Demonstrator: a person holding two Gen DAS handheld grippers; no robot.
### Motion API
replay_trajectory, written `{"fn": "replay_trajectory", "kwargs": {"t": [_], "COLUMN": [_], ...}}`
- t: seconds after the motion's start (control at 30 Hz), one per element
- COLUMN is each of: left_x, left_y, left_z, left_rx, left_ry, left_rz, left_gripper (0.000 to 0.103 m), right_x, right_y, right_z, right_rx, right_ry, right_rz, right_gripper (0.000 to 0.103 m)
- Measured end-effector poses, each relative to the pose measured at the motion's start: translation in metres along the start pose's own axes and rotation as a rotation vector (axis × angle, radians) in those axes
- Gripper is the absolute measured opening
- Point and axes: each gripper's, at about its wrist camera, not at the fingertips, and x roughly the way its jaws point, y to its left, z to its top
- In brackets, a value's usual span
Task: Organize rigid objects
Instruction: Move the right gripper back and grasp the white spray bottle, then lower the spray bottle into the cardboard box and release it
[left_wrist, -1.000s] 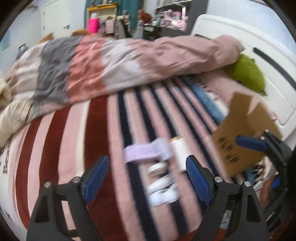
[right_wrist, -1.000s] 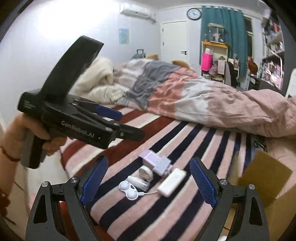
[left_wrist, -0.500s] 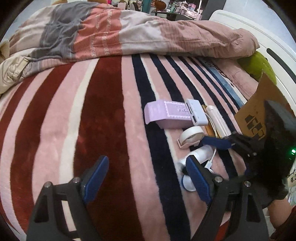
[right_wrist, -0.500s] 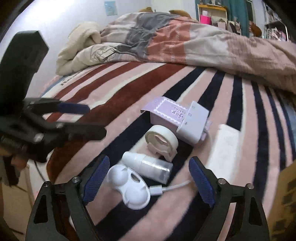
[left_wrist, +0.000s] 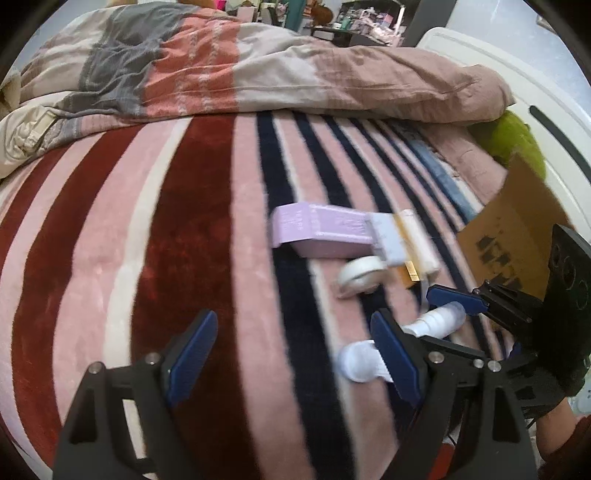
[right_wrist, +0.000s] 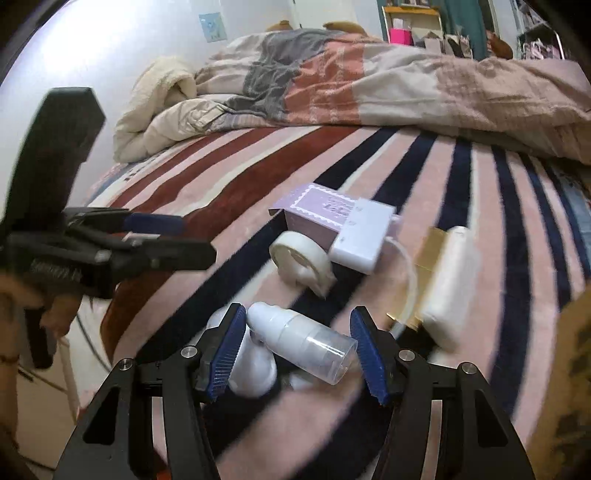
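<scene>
On the striped blanket (right_wrist: 424, 177), plush and banded in pink, dark red, navy and cream, a small heap of hard things lies together, and the lilac box (right_wrist: 317, 214) serves as the mark for the rest. It is a flat cardboard carton with one end flap open; what it holds cannot be seen. Touching its right end is a white adapter (right_wrist: 364, 236), blocky, with a thin cable curling off it. Just in front of the box sits a tape dispenser (right_wrist: 301, 264), white and rounded. Right of the box, past the cable, lies a cream case (right_wrist: 448, 284) on a flat gold card. Nearest the camera, well in front of the box, a bottle (right_wrist: 299, 341) of white plastic with a clear cap lies on its side over a white earbud case (right_wrist: 255, 369). The right gripper (right_wrist: 297, 350) has just been closing; its ribbed blue pads stand on either side of the bottle, the left one near the nozzle, the right one clear of the cap, so nothing is clamped. The left gripper (left_wrist: 291, 354) hangs apart over bare blanket, left of the box. A brown carton flap (left_wrist: 517, 236) rises at the right edge. Behind the box a rumpled duvet (right_wrist: 388, 77) crosses the bed.
</scene>
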Motion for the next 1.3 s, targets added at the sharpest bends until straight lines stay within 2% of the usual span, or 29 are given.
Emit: {"fn": "replay_trajectory", "kwargs": {"t": [0.13, 0.3, 0.4, 0.53, 0.6, 0.63, 0.7, 0.77, 0.8, 1.07, 1.17, 1.3], "left_x": [-0.022, -0.055, -0.069, -0.077, -0.076, -0.075, -0.071, -0.068, -0.066, -0.03, -0.007, 0.022], "left_y": [-0.016, -0.044, -0.062, -0.092, -0.109, -0.116, -0.133, -0.153, -0.166, -0.255, -0.28, -0.299], "left_z": [0.008, 0.026, 0.042, 0.064, 0.077, 0.083, 0.094, 0.105, 0.11, 0.137, 0.137, 0.133], "left_rx": [0.0, 0.049, 0.067, 0.136, 0.158, 0.167, 0.186, 0.211, 0.235, 0.347, 0.367, 0.38], "left_ry": [-0.013, -0.026, -0.009, 0.028, 0.059, 0.074, 0.099, 0.115, 0.121, 0.195, 0.247, 0.313], "left_rz": [-0.122, -0.253, -0.361, -0.425, -0.466, -0.479, -0.512, -0.557, -0.579, -0.612, -0.622, -0.62], "left_gripper": [0.083, 0.083, 0.081, 0.081, 0.074, 0.067, 0.062, 0.046, 0.042, 0.041, 0.041, 0.041], "right_x": [-0.037, -0.074, -0.093, -0.115, -0.127, -0.132, -0.144, -0.16, -0.165, -0.211, -0.218, -0.214], "right_y": [0.008, 0.024, 0.035, 0.036, 0.032, 0.03, 0.022, 0.01, 0.004, -0.064, -0.091, -0.118], "right_z": [0.005, 0.023, 0.035, 0.046, 0.051, 0.052, 0.054, 0.056, 0.056, 0.046, 0.037, 0.027], "right_rx": [-0.057, -0.116, -0.164, -0.185, -0.187, -0.188, -0.183, -0.162, -0.156, -0.055, -0.008, 0.041], "right_ry": [-0.059, -0.118, -0.165, -0.223, -0.255, -0.27, -0.3, -0.333, -0.34, -0.377, -0.35, -0.266], "right_rz": [0.046, 0.09, 0.07, 0.037, 0.021, 0.007, -0.025, -0.052, -0.062, -0.161, -0.185, -0.21], "right_gripper": [0.055, 0.055, 0.055, 0.055, 0.055, 0.055, 0.055, 0.055, 0.055, 0.055, 0.055, 0.055]}}
